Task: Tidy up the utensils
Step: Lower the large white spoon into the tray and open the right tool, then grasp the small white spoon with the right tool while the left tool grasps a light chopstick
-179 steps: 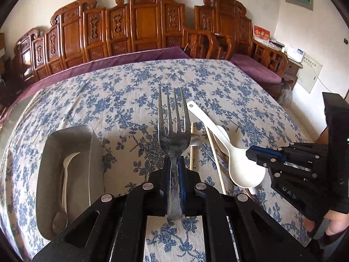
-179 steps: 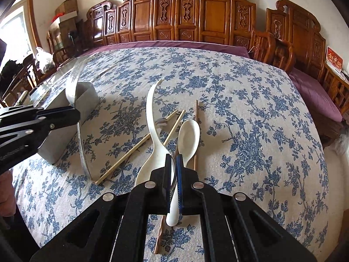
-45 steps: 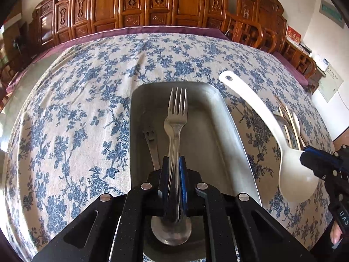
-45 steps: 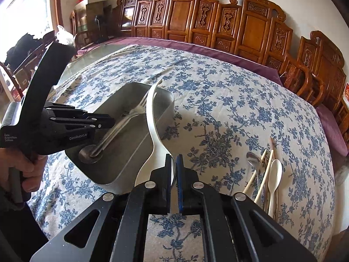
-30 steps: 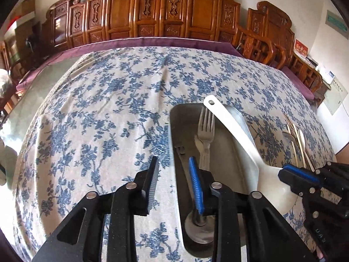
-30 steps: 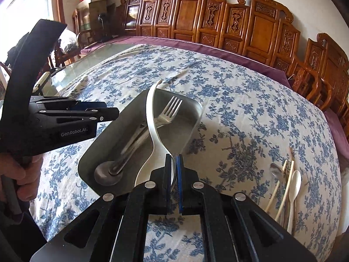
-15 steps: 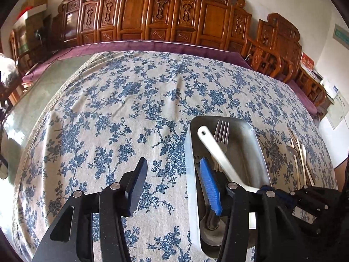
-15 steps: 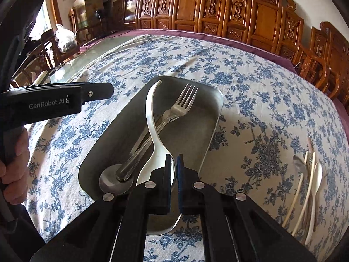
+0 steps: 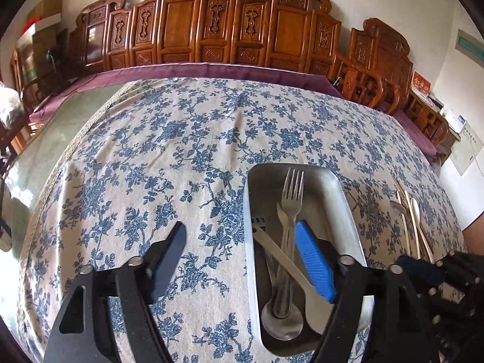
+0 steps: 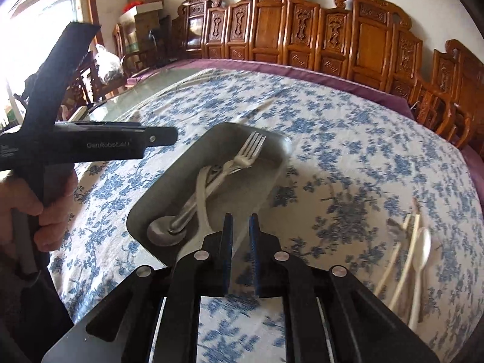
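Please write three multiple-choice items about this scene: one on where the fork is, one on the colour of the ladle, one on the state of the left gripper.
1. Where is the fork?
A. in the metal tray
B. on the cloth beside the chopsticks
C. between the right gripper's fingers

2. What colour is the ladle?
A. blue
B. white
C. brown

3. How is the left gripper?
A. shut on the fork
B. shut on the ladle
C. open and empty

Key:
1 A: the fork lies inside the tray, tines at the far end.
2 B: the ladle crossing the fork is white.
3 C: its jaws are opening, wide apart, with nothing gripped between them.
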